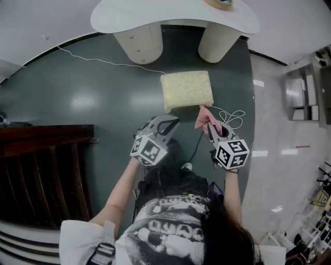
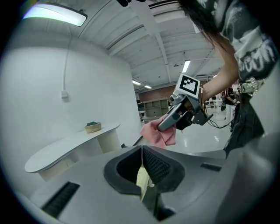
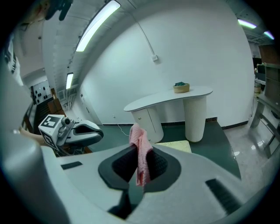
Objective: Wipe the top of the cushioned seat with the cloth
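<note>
Left gripper [image 1: 166, 124] was clenched on nothing: its own view showed the two jaws pressed together with no thing between them. In the head view it hung over the dark green floor [image 1: 77, 93] at about 7 o'clock from the cushioned seat [image 1: 187, 89], apart from it. A thin white cable [image 1: 103, 61] ran across the floor at 11 o'clock from that gripper and led towards the seat. The seat, a pale yellow square pad, lay flat on the green floor at 6 o'clock from the white table [image 1: 170, 15], just in front of the table's two legs. A small bowl [image 1: 220, 3] stood on the table top at the view's 12 o'clock edge. The right gripper [image 1: 211, 127] was at 5 o'clock from the seat, its jaws grasping the pink cloth [image 1: 204, 118], which stuck out past the jaw tips by the seat's near right corner. In the right gripper view the cloth [image 3: 140, 148] was pinched upright between the jaws, with the seat [image 3: 175, 146] behind it at 1 o'clock. Whether cloth and seat touched could not be told. A looped white cord [image 1: 234, 116] lay at 3 o'clock from the cloth
</note>
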Demonstrator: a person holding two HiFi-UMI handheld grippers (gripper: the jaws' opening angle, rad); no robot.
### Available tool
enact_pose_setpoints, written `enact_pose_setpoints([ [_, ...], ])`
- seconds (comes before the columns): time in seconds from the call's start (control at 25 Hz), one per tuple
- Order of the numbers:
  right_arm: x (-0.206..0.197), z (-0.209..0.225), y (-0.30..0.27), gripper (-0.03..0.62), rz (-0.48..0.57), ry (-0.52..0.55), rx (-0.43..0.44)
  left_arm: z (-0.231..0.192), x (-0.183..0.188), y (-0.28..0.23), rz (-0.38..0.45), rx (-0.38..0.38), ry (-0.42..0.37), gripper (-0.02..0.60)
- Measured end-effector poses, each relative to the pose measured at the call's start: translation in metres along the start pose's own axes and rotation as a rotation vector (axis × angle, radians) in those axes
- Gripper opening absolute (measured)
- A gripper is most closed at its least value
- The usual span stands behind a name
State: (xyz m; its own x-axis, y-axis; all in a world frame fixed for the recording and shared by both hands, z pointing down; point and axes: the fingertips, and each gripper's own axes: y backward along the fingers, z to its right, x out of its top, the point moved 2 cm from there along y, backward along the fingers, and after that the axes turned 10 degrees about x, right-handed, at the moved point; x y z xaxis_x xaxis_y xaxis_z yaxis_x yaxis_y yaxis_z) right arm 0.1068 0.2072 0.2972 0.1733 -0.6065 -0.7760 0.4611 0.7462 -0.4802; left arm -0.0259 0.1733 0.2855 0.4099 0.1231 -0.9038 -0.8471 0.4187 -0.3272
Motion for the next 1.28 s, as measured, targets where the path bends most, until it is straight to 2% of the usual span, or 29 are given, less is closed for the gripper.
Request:
enact_pose_setpoints([
  [0.28,-0.031,-0.012,0.057,0.012,0.03,0.008,0.008,0.06,0.034,0.01,0.03,0.011,-0.005,0.008],
  [0.48,-0.048,-0.029,0.092,0.012,0.058,0.026,0.041,0.103,0.053,0.036,0.02,0.033,-0.026,0.008],
  [0.64,-0.057,-0.048,0.108,0.012,0.081,0.047,0.065,0.126,0.065,0.062,0.022,0.063,-0.009,0.008],
  [0.96,-0.081,-0.089,0.15,0.012,0.119,0.071,0.103,0.182,0.074,0.106,0.023,0.079,-0.017,0.008],
  [1.28,-0.096,-0.111,0.167,0.012,0.13,0.095,0.123,0.21,0.078,0.128,0.036,0.095,-0.042,0.008],
])
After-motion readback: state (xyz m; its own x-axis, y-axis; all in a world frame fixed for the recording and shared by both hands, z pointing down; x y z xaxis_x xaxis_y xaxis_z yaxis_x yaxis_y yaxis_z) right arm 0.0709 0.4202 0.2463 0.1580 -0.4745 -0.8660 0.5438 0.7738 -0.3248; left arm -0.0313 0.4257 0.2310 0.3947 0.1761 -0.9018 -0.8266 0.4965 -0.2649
